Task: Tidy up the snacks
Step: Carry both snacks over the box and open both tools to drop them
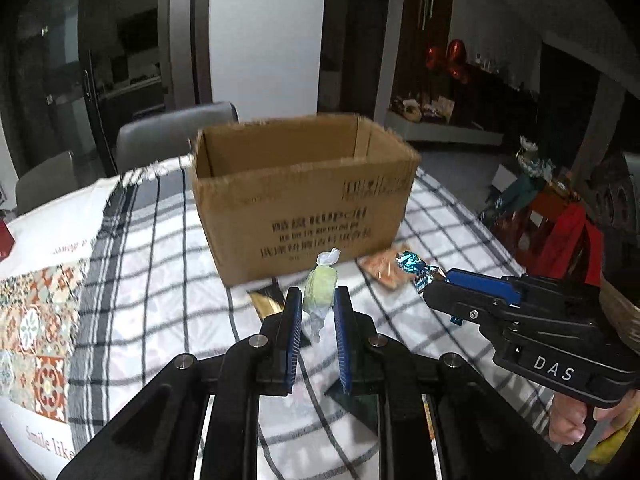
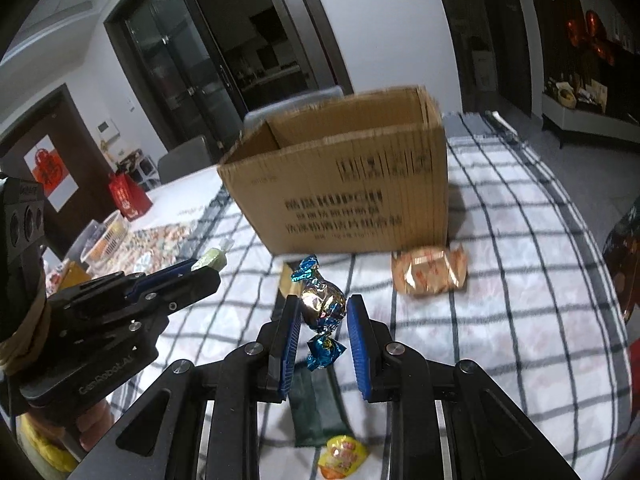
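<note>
Now each hand-held gripper holds one candy up above the tabletop (image 2: 520, 264). The left hand-held gripper (image 1: 318, 308) is squeezed on a green candy (image 1: 319, 289). The right hand-held gripper (image 2: 323, 322) is squeezed on a shiny blue candy (image 2: 323, 300). Both candies stand upright. The open cardboard box (image 1: 304, 204) sits just ahead, a bit closer to the left one.

One cardboard box (image 2: 344, 184), two claws, five snacks

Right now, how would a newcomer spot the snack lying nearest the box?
Find the cardboard box on the checked cloth. Just before its near right corner lies the orange packet, flat on the cloth. Unlike the two candies, no gripper holds it.
</note>
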Demonstrator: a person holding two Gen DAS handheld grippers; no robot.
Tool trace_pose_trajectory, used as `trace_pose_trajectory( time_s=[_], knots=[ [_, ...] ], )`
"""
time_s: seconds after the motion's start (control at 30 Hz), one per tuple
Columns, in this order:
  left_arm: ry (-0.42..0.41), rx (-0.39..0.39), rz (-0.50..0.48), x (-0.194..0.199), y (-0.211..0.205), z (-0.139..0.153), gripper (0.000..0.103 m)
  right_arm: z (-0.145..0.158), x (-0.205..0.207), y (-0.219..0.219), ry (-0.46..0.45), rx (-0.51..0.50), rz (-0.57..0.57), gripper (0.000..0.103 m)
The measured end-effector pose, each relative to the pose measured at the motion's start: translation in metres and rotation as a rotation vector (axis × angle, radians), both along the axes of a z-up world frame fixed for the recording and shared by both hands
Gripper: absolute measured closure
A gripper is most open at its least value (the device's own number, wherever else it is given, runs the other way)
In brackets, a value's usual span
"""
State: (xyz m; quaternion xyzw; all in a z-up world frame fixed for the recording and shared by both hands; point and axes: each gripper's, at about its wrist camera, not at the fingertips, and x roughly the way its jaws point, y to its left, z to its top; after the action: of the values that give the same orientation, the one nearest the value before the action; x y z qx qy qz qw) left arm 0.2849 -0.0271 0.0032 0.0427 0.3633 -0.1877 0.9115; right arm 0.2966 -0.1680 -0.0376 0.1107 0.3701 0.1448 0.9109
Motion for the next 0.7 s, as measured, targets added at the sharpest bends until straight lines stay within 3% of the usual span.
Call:
trace_pose_trajectory(
  time_s=[0.7],
  knots=[
    [-0.157,-0.030,0.029,0.048,-0.002,0.075,0.086,0.089,0.050,-0.009,-0.180,-0.038,-0.006,0.078]
  ],
)
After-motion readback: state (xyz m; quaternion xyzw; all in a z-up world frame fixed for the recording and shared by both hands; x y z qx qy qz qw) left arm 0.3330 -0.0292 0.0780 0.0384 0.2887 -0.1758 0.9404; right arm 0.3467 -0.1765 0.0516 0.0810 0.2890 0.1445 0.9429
